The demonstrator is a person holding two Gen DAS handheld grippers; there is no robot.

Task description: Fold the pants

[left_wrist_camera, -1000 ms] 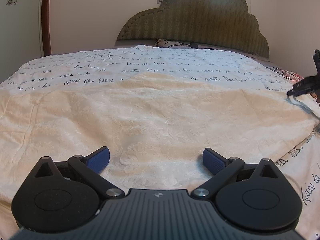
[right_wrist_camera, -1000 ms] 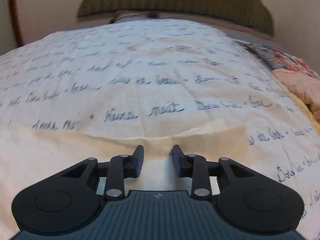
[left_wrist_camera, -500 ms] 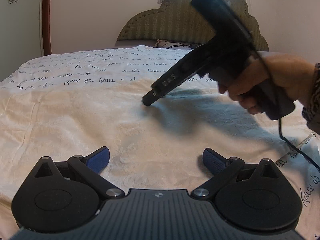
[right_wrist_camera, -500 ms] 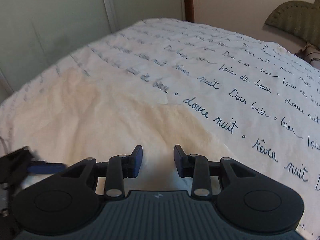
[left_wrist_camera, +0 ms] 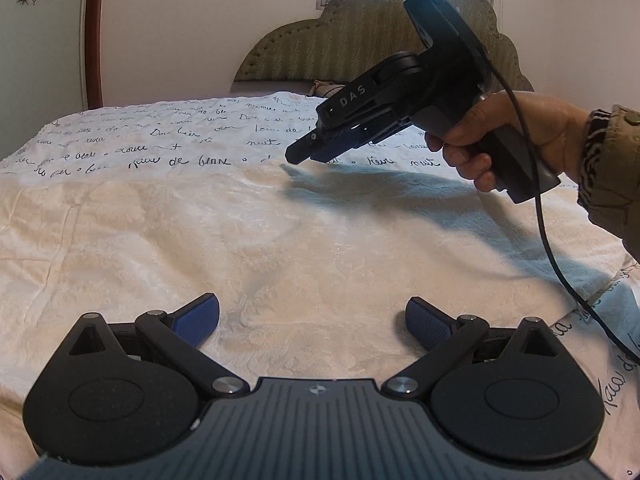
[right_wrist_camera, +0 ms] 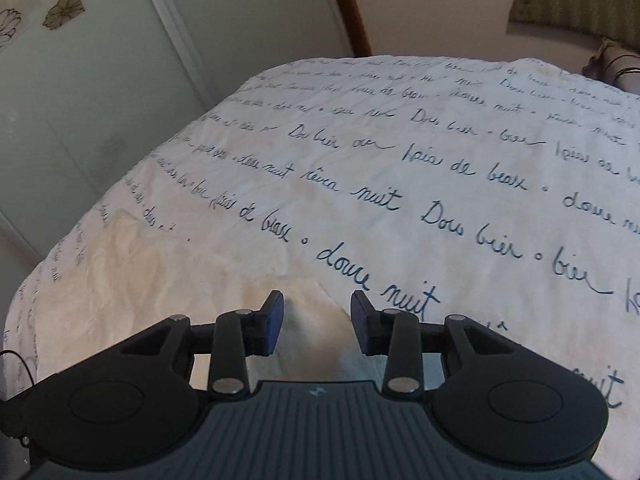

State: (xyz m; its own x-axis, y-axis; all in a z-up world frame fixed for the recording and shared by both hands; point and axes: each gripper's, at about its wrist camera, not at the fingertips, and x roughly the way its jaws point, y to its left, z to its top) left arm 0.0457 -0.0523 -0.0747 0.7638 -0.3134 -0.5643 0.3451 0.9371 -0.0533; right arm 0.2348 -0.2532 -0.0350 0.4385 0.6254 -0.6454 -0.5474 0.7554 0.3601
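Observation:
Cream textured pants [left_wrist_camera: 280,248] lie spread flat across the near part of the bed. My left gripper [left_wrist_camera: 312,320] is open and empty, low over their near edge. My right gripper [right_wrist_camera: 317,320] is partly open, its jaws a short gap apart with nothing between them. It hovers just above the pants' far edge [right_wrist_camera: 308,304], where the cream cloth meets the printed sheet. In the left wrist view the right gripper [left_wrist_camera: 298,155] reaches in from the right, held by a hand, fingertips pointing left and down at that far edge.
A white bedsheet [right_wrist_camera: 440,168] printed with dark handwriting covers the bed. An olive padded headboard [left_wrist_camera: 360,40] and a pillow [left_wrist_camera: 326,88] are at the far end. A wardrobe door [right_wrist_camera: 100,80] stands left of the bed. The right gripper's cable [left_wrist_camera: 552,248] hangs over the pants.
My right gripper has swung from the pants' right side to the middle of their far edge, turning leftward, then drawn back slightly. My left gripper has stayed still and open.

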